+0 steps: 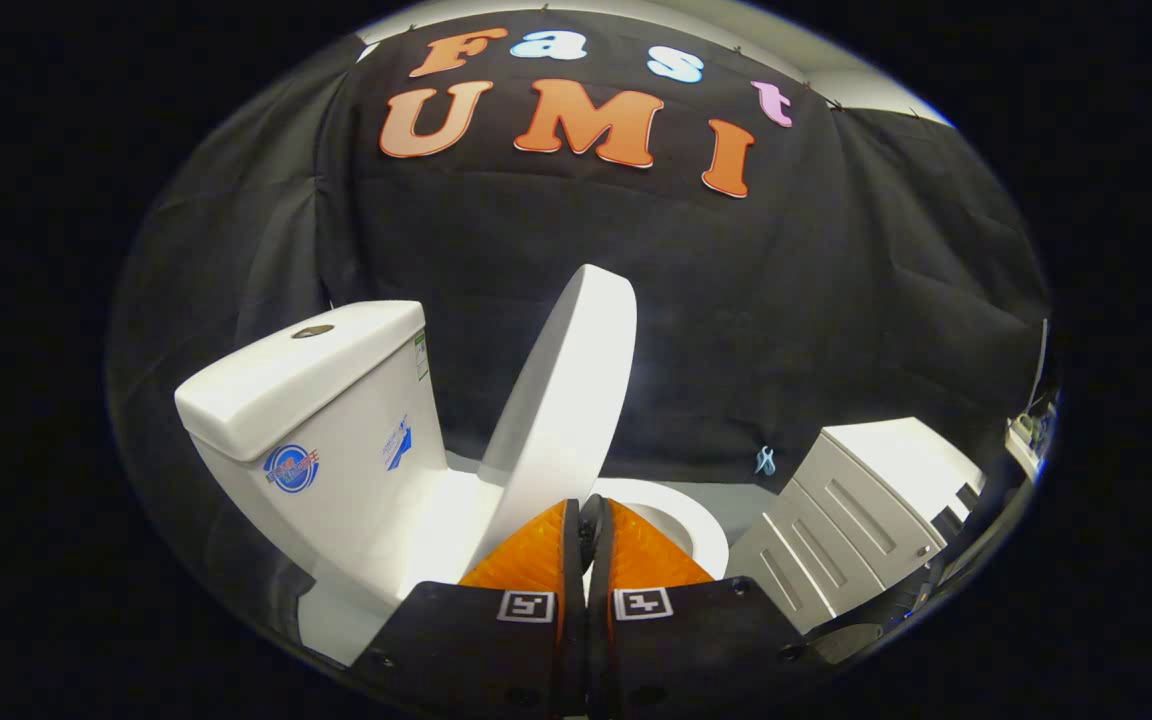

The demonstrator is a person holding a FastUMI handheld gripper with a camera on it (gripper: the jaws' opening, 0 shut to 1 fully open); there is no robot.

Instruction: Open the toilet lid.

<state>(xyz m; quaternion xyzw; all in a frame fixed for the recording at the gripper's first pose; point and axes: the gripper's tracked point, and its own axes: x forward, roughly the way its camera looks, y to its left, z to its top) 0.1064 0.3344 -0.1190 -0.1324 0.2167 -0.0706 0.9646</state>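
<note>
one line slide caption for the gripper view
Gripper with fingers closed together just under the raised toilet lid, tank beside it, seat exposed.

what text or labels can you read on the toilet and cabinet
No text is legible.
Round sticker on the cistern: too blurred.
Smaller sticker on the cistern: too blurred.
Strip label at the cistern's corner: too small.
Tool, shut at the raised toilet lid's edge: square markers, no words.
</note>
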